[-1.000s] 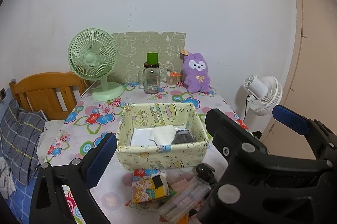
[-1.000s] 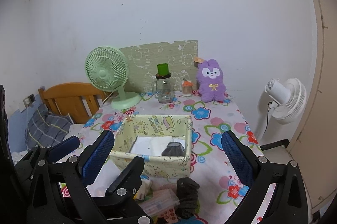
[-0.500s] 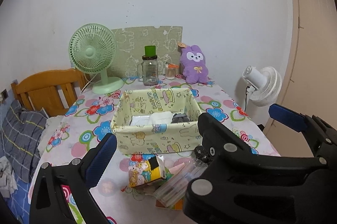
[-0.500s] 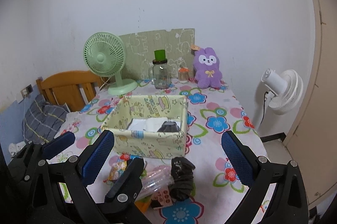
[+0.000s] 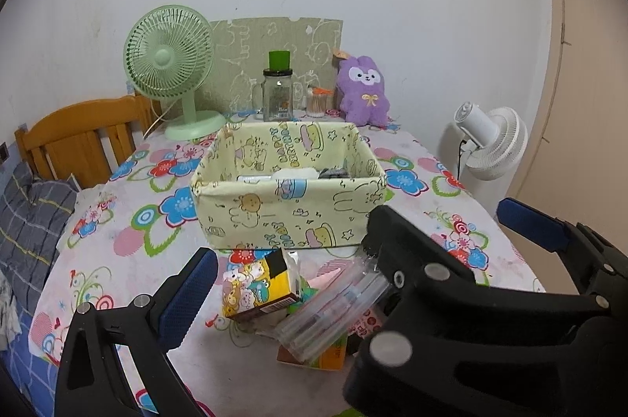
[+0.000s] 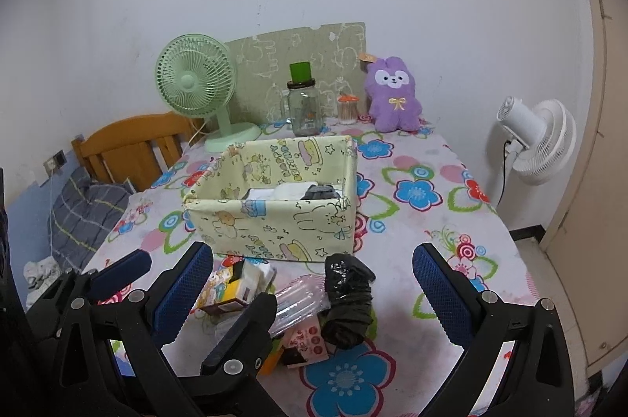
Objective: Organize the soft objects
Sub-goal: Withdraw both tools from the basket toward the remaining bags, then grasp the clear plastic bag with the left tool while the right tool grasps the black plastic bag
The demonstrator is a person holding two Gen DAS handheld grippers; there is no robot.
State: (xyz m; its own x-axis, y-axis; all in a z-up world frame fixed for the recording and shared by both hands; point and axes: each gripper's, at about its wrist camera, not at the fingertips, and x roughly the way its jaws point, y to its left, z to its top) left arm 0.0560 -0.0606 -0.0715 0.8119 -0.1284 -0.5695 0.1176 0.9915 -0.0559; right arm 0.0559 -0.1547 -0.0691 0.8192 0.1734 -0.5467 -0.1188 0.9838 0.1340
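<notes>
A pale yellow fabric basket (image 5: 290,216) (image 6: 274,224) stands mid-table with white and grey soft items inside. In front of it lie a cartoon tissue pack (image 5: 257,289) (image 6: 231,289), a clear plastic pouch (image 5: 333,311) (image 6: 298,303) and a black rolled soft bundle (image 6: 347,301). My left gripper (image 5: 361,256) is open and empty above the pile. My right gripper (image 6: 314,295) is open and empty, straddling the black bundle. A purple plush (image 5: 363,91) (image 6: 392,99) sits at the back.
A green desk fan (image 5: 172,67) (image 6: 198,91), a glass jar with green lid (image 5: 278,91) (image 6: 304,103) and a swab jar (image 6: 347,108) stand at the back. A white floor fan (image 5: 490,138) (image 6: 537,138) is right of the table. A wooden headboard (image 5: 82,142) is left.
Both grippers have pulled back and dropped lower toward the near edge of the table. The basket looks farther and the pile in front shows fuller. Both stay open.
</notes>
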